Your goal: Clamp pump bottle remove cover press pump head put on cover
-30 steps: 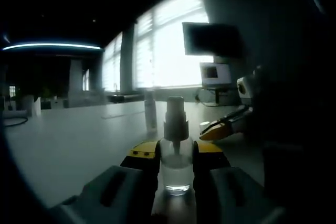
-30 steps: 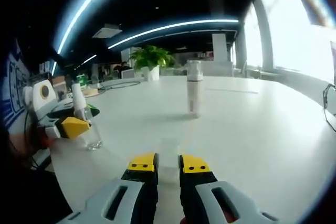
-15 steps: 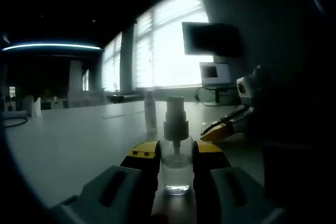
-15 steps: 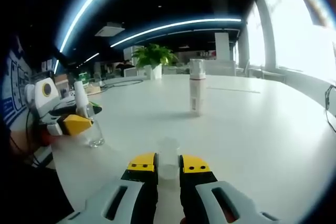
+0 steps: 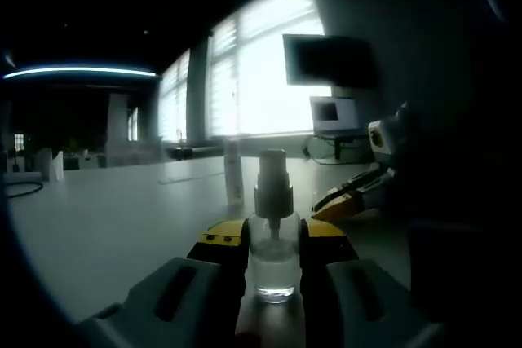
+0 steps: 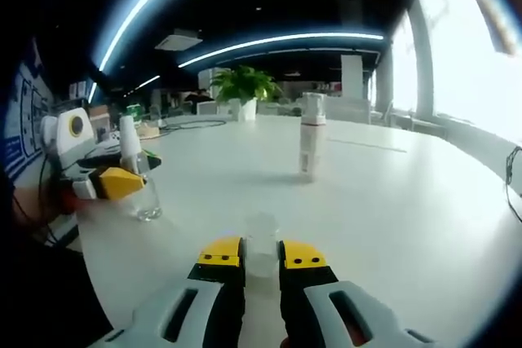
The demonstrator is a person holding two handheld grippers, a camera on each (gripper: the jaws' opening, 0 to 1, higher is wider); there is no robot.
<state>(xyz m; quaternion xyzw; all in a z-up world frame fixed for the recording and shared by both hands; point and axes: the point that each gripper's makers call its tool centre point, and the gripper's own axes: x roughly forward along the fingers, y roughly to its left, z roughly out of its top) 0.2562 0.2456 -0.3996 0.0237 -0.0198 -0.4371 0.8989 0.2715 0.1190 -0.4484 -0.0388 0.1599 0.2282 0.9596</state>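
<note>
A small clear pump bottle [image 5: 273, 270] with a white pump head [image 5: 272, 178] stands uncovered on the white table, and my left gripper [image 5: 273, 238] is shut on its body. The right gripper view has that bottle [image 6: 145, 200] at the left, between the left gripper's [image 6: 117, 184] yellow tips. My right gripper [image 6: 261, 252] is shut on the clear cover [image 6: 261, 238], low over the table and well to the right of the bottle. Its yellow tips [image 5: 341, 200] enter the left gripper view from the right.
A tall slim white bottle [image 6: 311, 136] stands further out on the table [image 6: 391, 201]; it is also behind the pump bottle in the left gripper view [image 5: 234, 170]. A potted plant [image 6: 245, 84] and cables lie at the far edge. A monitor [image 5: 330, 61] stands by the windows.
The right gripper's view has shifted a little, so that hand has moved slightly with the cover. The left gripper and the bottle have stayed still.
</note>
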